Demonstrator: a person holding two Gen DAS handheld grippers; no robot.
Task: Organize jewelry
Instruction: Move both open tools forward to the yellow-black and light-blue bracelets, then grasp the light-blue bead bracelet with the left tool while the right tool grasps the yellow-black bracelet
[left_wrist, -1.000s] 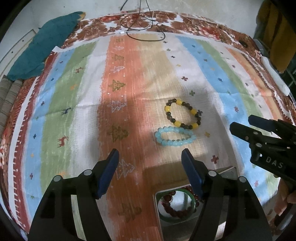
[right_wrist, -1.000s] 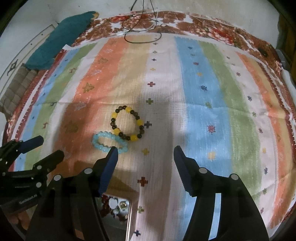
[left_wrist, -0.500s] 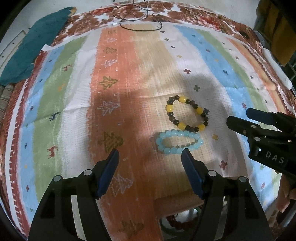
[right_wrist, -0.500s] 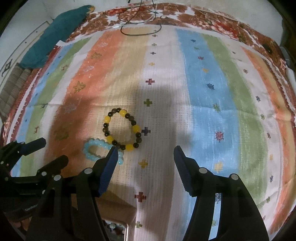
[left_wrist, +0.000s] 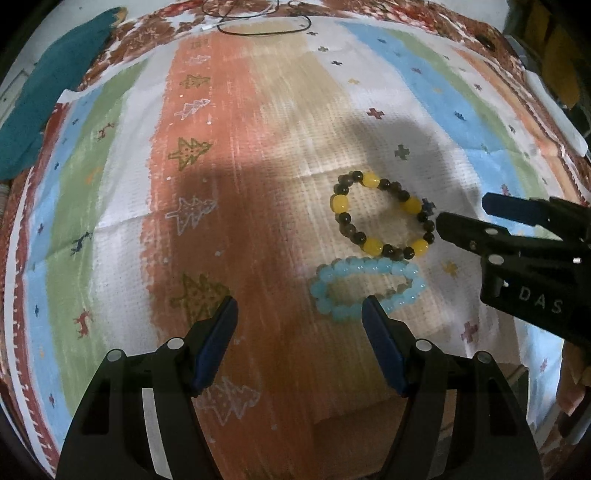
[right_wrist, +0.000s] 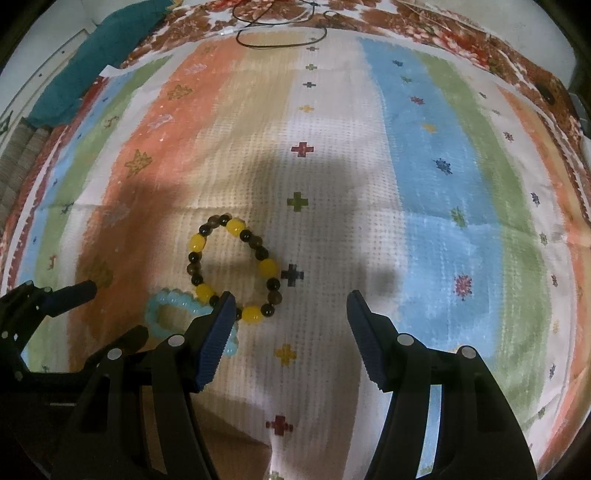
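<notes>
left gripper (left_wrist: 299, 314): jaws wide, empty | right gripper (right_wrist: 290, 308): jaws wide, empty | yellow-black bracelet (left_wrist: 382, 218) centre-right, touching blue bracelet (left_wrist: 365, 290) | striped cloth (left_wrist: 258, 147)

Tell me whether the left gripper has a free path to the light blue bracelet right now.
Probably yes. The left gripper is open, and the light blue bracelet lies just ahead of its right fingertip with nothing on top. The yellow and dark bracelet sits close behind, and the right gripper is off to the side.
</notes>
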